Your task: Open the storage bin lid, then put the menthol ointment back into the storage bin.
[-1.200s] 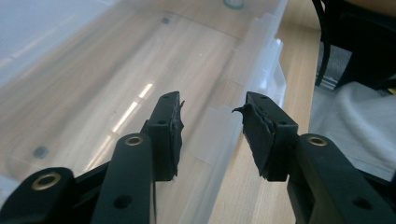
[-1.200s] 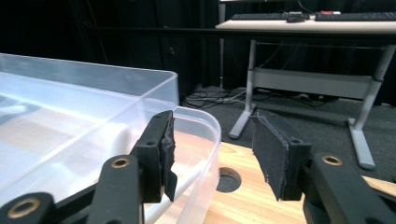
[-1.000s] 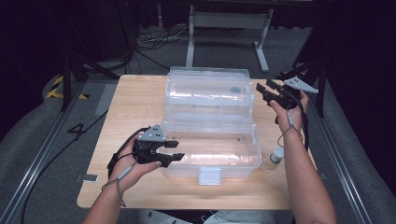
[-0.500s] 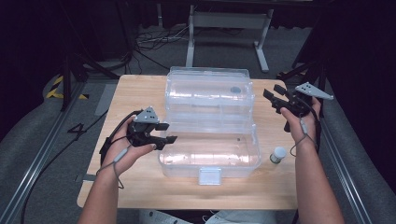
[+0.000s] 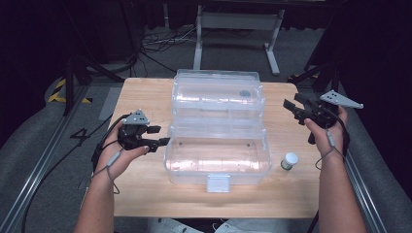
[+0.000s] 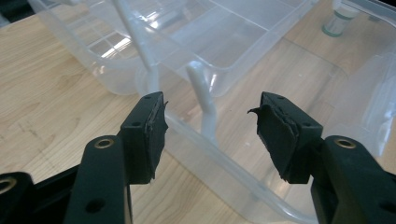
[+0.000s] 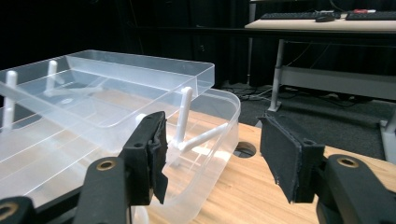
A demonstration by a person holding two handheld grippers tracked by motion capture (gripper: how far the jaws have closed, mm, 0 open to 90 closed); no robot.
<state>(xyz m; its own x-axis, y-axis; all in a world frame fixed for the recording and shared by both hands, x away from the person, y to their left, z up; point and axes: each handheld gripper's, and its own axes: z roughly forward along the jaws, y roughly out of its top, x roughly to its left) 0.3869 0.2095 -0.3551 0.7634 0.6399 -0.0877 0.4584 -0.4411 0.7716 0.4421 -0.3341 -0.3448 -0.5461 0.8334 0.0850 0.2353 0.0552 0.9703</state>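
Clear box (image 5: 218, 145) open, tray raised, compartments bare; left gripper (image 5: 160, 136), right gripper (image 5: 290, 108) agape.

Clear plastic box (image 5: 218, 128), opened, mid-table

A small white-capped bottle (image 5: 289, 160) stands on the wooden table (image 5: 145, 189) (upright).

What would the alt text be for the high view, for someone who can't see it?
An open clear plastic box with a raised tray sits on a wooden table. A person's hands hold the left gripper and right gripper at its two sides, jaws open and empty. A small white-capped bottle stands right of the box.
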